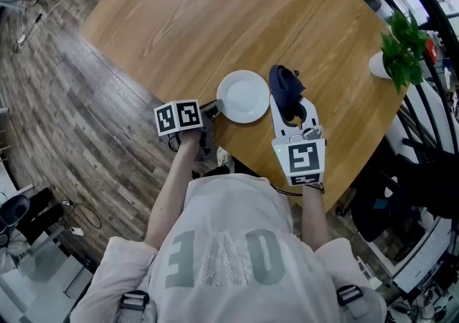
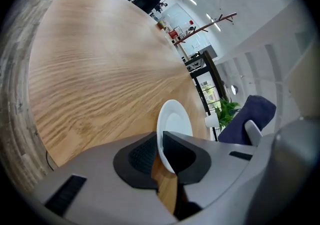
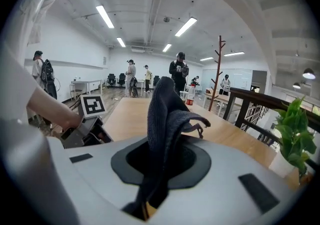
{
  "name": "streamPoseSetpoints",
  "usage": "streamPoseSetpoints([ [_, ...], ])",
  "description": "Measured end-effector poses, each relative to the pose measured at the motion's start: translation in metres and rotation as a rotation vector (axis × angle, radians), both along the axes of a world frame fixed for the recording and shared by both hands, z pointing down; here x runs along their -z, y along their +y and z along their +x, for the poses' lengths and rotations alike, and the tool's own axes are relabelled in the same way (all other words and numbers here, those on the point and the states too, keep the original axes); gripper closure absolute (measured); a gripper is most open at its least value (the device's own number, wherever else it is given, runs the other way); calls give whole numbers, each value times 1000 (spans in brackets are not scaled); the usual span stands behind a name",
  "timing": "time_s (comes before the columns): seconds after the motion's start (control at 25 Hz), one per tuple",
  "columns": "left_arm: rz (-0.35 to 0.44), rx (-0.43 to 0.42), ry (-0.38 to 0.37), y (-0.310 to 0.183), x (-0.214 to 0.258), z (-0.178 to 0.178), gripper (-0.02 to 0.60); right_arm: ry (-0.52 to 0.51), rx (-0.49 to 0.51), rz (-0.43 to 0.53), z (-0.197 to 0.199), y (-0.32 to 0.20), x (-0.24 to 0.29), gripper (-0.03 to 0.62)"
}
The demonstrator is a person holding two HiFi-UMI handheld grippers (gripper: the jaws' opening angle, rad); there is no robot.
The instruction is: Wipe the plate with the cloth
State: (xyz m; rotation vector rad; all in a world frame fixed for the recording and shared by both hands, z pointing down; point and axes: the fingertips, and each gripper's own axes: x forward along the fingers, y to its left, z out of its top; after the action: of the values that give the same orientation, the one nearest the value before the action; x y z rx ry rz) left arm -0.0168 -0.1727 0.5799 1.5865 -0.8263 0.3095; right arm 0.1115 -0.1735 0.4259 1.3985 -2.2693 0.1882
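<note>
**Both grippers loaded at the table's near edge**

The white plate (image 1: 244,96) is lying flat on the round wooden table (image 1: 215,20) close to its near edge, its face showing plain white. A white pot (image 1: 379,64) is standing well apart from it at the table's right edge, holding a green plant (image 1: 403,45).

The left gripper (image 1: 214,108) is clamping the plate's left rim. In the left gripper view the two dark pads are pressing on the thin white edge from either side. The right gripper (image 1: 288,105) is gripping the dark blue cloth (image 1: 285,88) just to the right of the plate, with the fabric bunching up between the jaws and flopping over to one side.

In the head view the marker cube (image 1: 178,117) is covering much of the left gripper's body, and the cloth is hiding the right gripper's tips. Whether the cloth is touching the table or the plate cannot be told. In the left gripper view the pads are covering the near part of the plate (image 2: 175,119).

Both forearms are reaching forward from the person's torso. The left gripper is angling in towards the plate from the left, while the right one is pointing ahead and slightly down.
</note>
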Motion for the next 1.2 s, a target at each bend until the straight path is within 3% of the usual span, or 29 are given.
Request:
streamPoseSetpoints([
  [0.2,4,11,2,-1,-1,0,539,227,67,-89,5,-10,-42,539],
  [0.36,7,7,-2,-1,-1,1,540,599,245,-149,9,-18,-94,539],
  [0.44,10,3,-6,-1,-1,2,540,728,340,-172,7,-21,-113,539],
  [0.6,14,11,-3,-2,-1,2,541,799,429,-202,-4,-31,-134,539],
  [0.8,21,32,5,0,1,1,543,855,467,-217,-10,-26,-144,539],
  [1.2,52,66,-5,-4,2,-1,547,935,587,-275,-11,29,-145,539],
])
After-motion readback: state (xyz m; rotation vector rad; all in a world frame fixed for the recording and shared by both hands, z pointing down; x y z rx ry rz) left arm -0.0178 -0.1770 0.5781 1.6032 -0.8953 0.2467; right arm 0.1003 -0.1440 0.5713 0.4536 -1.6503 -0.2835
